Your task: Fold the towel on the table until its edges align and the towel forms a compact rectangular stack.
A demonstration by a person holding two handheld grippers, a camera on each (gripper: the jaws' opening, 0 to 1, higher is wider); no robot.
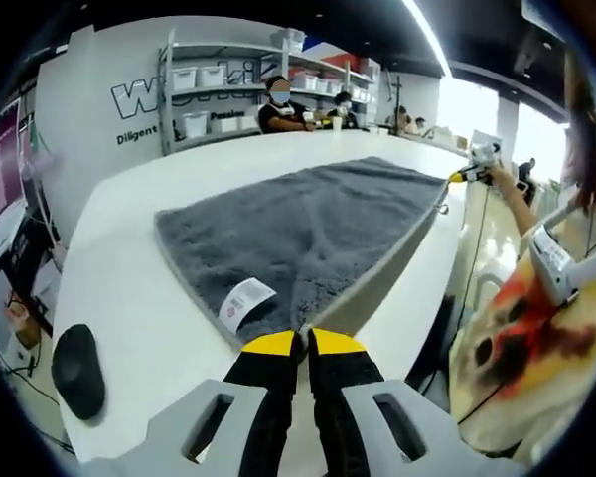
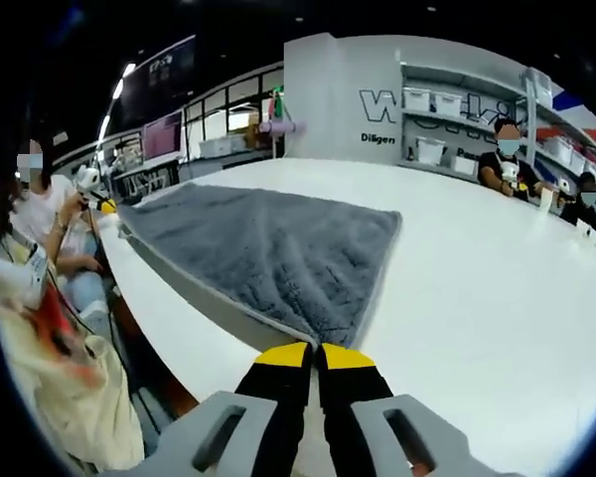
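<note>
Right now I have both grippers pinched onto the near corners of the towel [image 1: 308, 224], which lies grey and mostly flat on the white table [image 1: 129, 298]. In the left gripper view the towel fills the centre of the frame, running from my jaws at the bottom up toward the upper right. The left gripper [image 1: 300, 343] has its yellow-tipped jaws closed on the corner just beside the white label [image 1: 246, 298], so that corner is lifted and a crease runs up from it. At the far right end of that near edge, in the upper right of the frame, I see the right gripper [image 1: 474, 167] in my other hand, also on the towel's edge.

In the right gripper view the right gripper [image 2: 316, 350] sits at bottom centre, jaws narrow and clamped on its own corner, with the towel [image 2: 268, 248] spreading up and left.

I hold the two corners of one edge so it stays taut between them; I judge this sets up the first fold, carrying this edge over to the far one. A black object [image 1: 77, 370] rests at lower left on the table, well apart from the towel. People sit at the table's far side.
</note>
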